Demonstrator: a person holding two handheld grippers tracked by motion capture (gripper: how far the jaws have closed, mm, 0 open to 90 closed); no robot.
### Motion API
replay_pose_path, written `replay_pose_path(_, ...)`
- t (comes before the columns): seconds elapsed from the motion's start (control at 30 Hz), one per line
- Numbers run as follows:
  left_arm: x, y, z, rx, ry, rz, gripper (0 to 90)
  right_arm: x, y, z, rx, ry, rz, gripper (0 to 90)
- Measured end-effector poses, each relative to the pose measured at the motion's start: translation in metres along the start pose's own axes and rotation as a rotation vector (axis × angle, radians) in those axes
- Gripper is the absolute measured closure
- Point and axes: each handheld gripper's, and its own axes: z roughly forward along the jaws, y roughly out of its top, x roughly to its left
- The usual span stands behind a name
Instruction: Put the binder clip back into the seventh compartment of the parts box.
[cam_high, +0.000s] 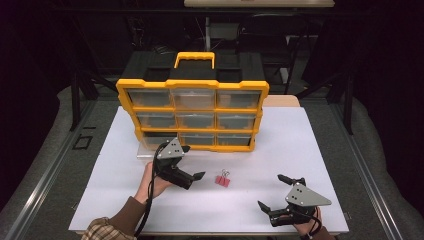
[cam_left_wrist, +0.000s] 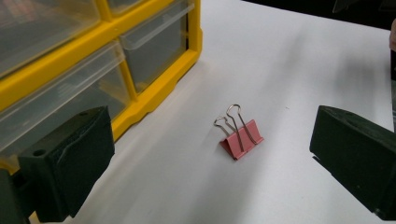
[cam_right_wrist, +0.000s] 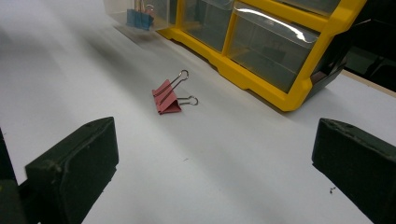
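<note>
Left claw stands wide with nothing between its jaws, aimed at the pink binder clip, which lies loose on the white desk just ahead of it; right claw, likewise wide and empty, sits well to the clip's right. Picking the clip up looks not yet done. Beyond the clip, the yellow organizer has one bottom drawer pulled out, blue clips inside, so stowing probably remains. No writing is legible.
</note>
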Motion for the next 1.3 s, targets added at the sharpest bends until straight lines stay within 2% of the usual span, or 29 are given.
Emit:
replay_pose_path(0.2,-0.005,0.000,0.015,0.011,-0.030,0.007,0.0,0.000,-0.001,-0.001,0.001,-0.006,0.002,0.0)
replay_pose_path(0.3,-0.007,-0.002,0.022,0.016,-0.055,-0.012,0.0,0.000,-0.001,0.000,0.002,-0.003,0.004,0.0)
replay_pose_path(0.77,-0.013,-0.003,0.051,0.049,-0.096,0.006,0.0,0.000,-0.001,0.000,0.005,-0.003,0.001,0.0)
replay_pose_path(0.83,-0.013,-0.004,0.055,0.043,-0.112,0.000,0.0,0.000,-0.001,0.000,0.008,-0.004,0.001,0.0)
replay_pose_path(1.03,-0.015,-0.005,0.069,0.079,-0.131,0.003,0.0,0.000,-0.002,-0.001,0.009,-0.006,0.005,0.0)
replay_pose_path(1.13,-0.015,-0.006,0.075,0.093,-0.132,0.001,3.8,0.000,-0.002,-0.001,0.012,-0.002,0.005,0.0)
replay_pose_path(1.2,-0.014,-0.007,0.079,0.107,-0.143,0.002,14.0,0.000,-0.002,-0.001,0.013,0.000,0.004,0.0)
replay_pose_path(1.23,-0.014,-0.007,0.081,0.114,-0.141,0.002,16.4,0.000,-0.002,-0.001,0.014,0.000,0.004,0.0)
replay_pose_path(1.3,-0.014,-0.007,0.084,0.123,-0.144,0.006,17.6,0.000,-0.002,-0.002,0.015,-0.002,0.003,0.0)
